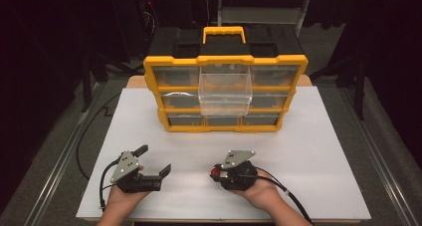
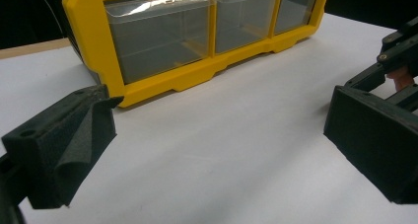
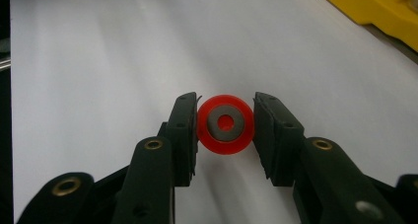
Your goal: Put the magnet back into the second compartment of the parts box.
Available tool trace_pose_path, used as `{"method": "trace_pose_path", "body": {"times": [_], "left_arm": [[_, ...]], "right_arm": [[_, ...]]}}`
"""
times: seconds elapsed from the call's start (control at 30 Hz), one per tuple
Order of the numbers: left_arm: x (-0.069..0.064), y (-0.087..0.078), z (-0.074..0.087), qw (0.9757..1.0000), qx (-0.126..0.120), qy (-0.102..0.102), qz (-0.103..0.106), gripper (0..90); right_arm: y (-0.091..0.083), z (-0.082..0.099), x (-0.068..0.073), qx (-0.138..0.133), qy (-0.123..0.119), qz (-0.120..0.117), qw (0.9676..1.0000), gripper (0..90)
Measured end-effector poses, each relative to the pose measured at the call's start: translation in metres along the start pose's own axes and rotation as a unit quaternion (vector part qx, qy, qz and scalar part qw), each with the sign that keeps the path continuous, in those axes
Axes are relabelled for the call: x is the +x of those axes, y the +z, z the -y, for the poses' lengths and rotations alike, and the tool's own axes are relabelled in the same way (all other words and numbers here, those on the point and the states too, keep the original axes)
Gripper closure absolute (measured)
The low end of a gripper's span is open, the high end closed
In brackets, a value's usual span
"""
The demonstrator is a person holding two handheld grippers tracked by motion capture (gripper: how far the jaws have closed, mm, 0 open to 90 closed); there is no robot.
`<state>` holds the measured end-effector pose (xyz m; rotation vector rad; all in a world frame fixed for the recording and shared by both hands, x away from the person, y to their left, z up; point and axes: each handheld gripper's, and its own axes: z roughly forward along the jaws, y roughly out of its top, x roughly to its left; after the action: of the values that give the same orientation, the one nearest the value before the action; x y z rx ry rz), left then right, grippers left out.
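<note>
One yellow drawer cabinet is seen at the far side of the white table, with one clear drawer pulled out. The left gripper is held wide open, empty. One red ring is clamped between the right gripper pads, just above the table

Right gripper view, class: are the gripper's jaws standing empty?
No: the right gripper is shut on a red ring with a grey centre, one pad pressing each side of it.
</note>
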<state>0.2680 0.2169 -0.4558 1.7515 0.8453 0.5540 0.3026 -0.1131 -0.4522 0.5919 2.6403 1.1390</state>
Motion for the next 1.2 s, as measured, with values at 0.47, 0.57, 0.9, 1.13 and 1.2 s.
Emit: {"method": "trace_pose_path", "body": {"times": [0.47,0.57,0.9,1.13,1.2], "left_arm": [[0.0,0.0,0.0,1.0,0.0,0.001,0.0,0.6],[0.0,0.0,0.0,1.0,0.0,0.001,0.0,0.6],[-0.001,0.0,0.0,1.0,0.0,0.002,0.001,0.6],[-0.001,0.0,0.0,1.0,-0.001,0.003,0.0,0.6],[-0.001,0.0,0.0,1.0,-0.001,0.003,0.0,0.6]], "right_arm": [[-0.037,0.026,-0.02,-0.008,0.023,0.027,0.9993,64.4],[-0.044,0.029,-0.022,-0.014,0.025,0.029,0.9992,64.5],[-0.061,0.039,-0.032,-0.021,0.038,0.045,0.9981,64.4],[-0.074,0.048,-0.038,-0.022,0.049,0.055,0.997,64.4],[-0.076,0.051,-0.04,-0.02,0.05,0.058,0.9969,64.4]]}}
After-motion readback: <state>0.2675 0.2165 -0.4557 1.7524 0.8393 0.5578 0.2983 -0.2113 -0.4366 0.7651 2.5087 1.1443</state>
